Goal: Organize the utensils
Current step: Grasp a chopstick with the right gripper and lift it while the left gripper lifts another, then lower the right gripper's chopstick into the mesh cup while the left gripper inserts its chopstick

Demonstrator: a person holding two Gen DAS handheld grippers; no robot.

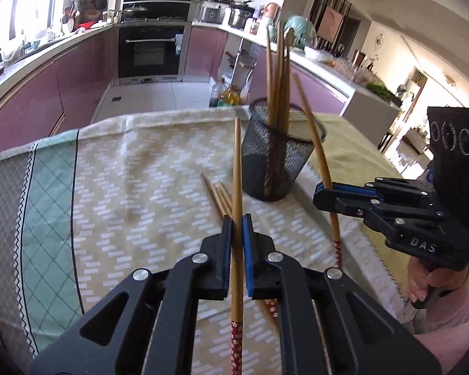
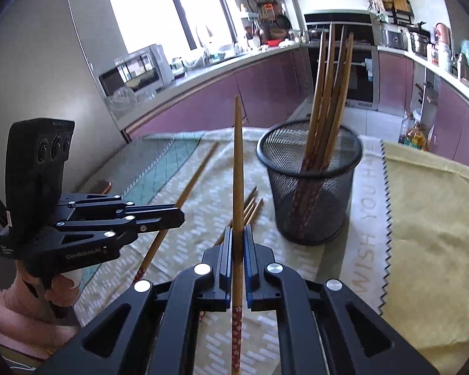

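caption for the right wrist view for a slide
Right gripper clamps a chopstick before the mesh cup; left gripper grips another.

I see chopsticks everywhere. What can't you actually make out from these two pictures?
- Loose chopsticks on the cloth: left wrist view, the left gripper covers their near ends, so no count.
- Chopstick in the right gripper: right wrist view, its red end runs off the bottom edge.
- Mesh cup: both views, the mesh blurs what stands inside; its floor is unseen.
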